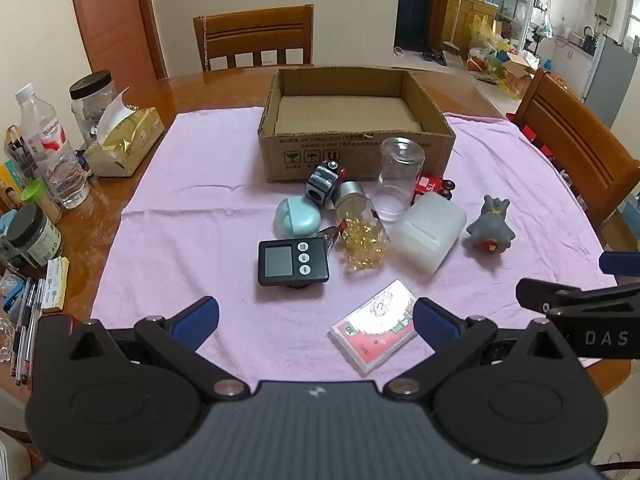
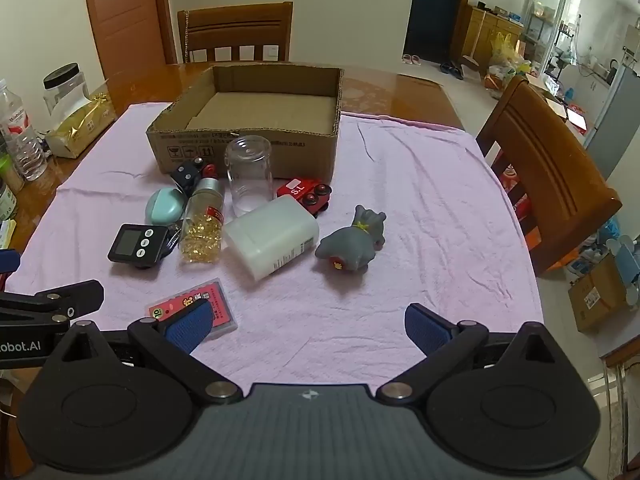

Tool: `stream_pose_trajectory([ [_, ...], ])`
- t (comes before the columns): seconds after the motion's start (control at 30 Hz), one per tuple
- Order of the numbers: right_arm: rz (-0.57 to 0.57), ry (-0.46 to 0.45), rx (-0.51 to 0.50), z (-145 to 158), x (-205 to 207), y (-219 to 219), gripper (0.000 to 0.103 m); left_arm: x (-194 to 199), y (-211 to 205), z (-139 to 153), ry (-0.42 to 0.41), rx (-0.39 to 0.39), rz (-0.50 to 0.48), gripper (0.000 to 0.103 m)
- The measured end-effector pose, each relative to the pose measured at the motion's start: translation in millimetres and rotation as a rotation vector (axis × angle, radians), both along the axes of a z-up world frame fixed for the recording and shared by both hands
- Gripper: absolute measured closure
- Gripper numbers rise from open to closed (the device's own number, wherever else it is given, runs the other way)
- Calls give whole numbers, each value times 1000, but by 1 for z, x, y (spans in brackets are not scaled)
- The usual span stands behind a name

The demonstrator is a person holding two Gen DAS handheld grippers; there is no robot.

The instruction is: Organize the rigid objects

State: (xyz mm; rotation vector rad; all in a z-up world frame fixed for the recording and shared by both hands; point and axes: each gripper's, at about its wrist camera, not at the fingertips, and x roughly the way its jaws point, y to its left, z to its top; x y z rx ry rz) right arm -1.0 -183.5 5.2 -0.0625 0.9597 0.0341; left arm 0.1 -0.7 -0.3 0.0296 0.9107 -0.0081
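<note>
An empty cardboard box [image 1: 356, 156] [image 2: 244, 148] stands at the far side of a pink cloth [image 1: 192, 200] [image 2: 420, 208]. In front of it lie a black timer [image 1: 293, 261] [image 2: 137, 243], a teal case [image 1: 297, 218], a capsule bottle [image 1: 360, 232] [image 2: 203, 224], an upturned clear glass [image 1: 398, 178] [image 2: 249, 174], a white container [image 1: 430, 232] [image 2: 272, 236], a grey toy animal [image 1: 490, 226] [image 2: 354, 242], a red toy car [image 2: 306, 194], a dice-like cube [image 1: 322, 184] and a card pack [image 1: 378, 326] [image 2: 216, 300]. My left gripper [image 1: 316, 320] and right gripper [image 2: 308, 326] are open, empty, near the front edge.
Wooden chairs stand behind the table [image 1: 256, 36] and at its right [image 2: 548, 168]. On the bare table at the left are a water bottle [image 1: 50, 148], jars [image 1: 94, 100], a tissue pack [image 1: 124, 140] and pens [image 1: 26, 340].
</note>
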Motion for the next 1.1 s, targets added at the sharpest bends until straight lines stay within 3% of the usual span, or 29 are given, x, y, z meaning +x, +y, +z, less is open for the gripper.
stream_pose_trajectory([
  [1.1, 14, -32, -4, 9, -6, -1, 0, -4, -3, 11, -16, -10, -6, 1],
])
